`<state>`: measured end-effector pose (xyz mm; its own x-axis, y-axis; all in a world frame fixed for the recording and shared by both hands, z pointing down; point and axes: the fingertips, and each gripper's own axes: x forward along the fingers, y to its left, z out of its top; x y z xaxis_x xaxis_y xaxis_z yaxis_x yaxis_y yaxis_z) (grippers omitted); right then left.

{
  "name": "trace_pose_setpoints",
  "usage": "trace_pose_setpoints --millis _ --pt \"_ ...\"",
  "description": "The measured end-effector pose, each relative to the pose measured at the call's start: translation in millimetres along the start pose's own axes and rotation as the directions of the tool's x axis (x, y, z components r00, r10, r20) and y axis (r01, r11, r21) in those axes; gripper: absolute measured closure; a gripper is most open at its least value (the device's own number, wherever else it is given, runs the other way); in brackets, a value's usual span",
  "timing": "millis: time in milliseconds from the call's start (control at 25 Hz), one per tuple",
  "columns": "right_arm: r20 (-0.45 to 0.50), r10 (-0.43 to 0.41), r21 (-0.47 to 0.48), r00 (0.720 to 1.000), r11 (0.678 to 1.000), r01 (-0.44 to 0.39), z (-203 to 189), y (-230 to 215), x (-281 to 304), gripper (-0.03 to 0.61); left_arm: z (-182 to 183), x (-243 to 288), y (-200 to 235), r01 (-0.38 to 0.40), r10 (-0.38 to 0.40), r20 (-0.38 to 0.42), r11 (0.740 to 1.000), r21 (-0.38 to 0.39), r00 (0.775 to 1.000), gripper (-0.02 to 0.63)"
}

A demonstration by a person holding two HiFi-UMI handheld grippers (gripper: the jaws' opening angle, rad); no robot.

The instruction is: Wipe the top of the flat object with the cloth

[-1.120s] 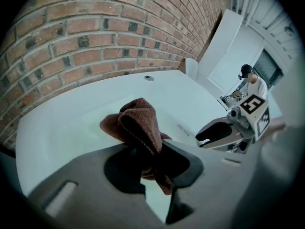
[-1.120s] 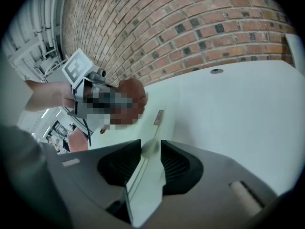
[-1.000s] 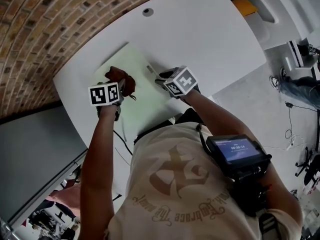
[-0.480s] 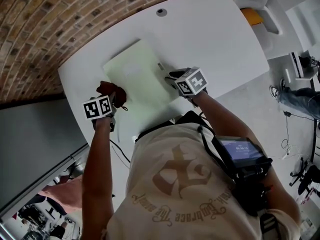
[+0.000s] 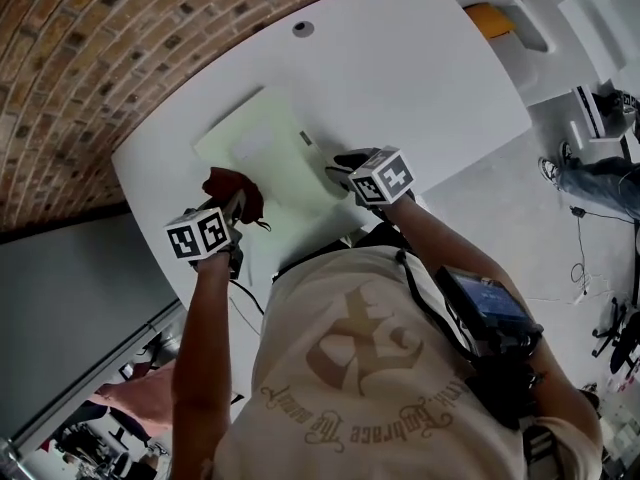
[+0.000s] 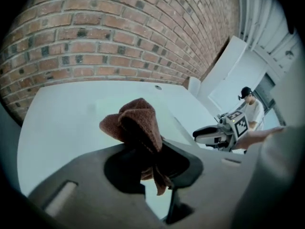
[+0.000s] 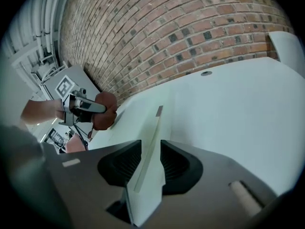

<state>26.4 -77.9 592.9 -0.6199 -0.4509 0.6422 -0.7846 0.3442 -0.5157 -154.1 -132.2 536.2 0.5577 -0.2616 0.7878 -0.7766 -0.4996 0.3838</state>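
Plainly, the work is split between the two tools. The right hand-held gripper (image 7: 151,162) has its jaws pressed onto the near-right corner of the pale green thin flat board (image 5: 262,146), whose edge runs up between them. We judge this pinch is there to steady the board, so that it cannot slide on the white rounded worktop (image 5: 410,58) while it is rubbed. The left hand-held gripper (image 6: 153,152) pinches a bunched reddish-brown terry cloth (image 6: 137,123). Most of the cloth bulges out past the jaw tips, which leaves a soft wad free to meet the surface instead of the hard jaws.

Relative to the board, the cloth sits at its near-left edge, across from the corner that the right hand-held gripper grips, and the two tools are well apart. We cannot tell whether the wad touches the board's top: in the head view it overlaps the edge, while the left gripper view shows it raised in front of the board. Most of the top, towards the red-brick wall (image 5: 90,38), lies beyond the cloth, so we judge the next stroke should run that way.
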Motion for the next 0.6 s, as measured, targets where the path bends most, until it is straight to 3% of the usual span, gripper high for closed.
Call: trace_pose_setpoints --millis 320,480,600 --pt "-0.035 0.019 -0.034 0.999 0.999 -0.021 -15.8 7.6 0.3 0.439 27.6 78.5 -97.3 0.166 -0.152 -0.098 0.975 0.145 0.983 0.529" --pt "-0.043 0.032 -0.047 0.999 0.998 -0.034 -16.0 7.5 -1.2 0.439 32.8 105.7 -130.2 0.205 -0.182 -0.134 0.961 0.187 0.974 0.529" --pt "-0.042 0.044 -0.044 0.998 0.998 -0.046 -17.5 7.0 -1.6 0.439 29.8 118.6 -135.0 0.195 -0.163 -0.159 0.958 0.212 0.974 0.529"
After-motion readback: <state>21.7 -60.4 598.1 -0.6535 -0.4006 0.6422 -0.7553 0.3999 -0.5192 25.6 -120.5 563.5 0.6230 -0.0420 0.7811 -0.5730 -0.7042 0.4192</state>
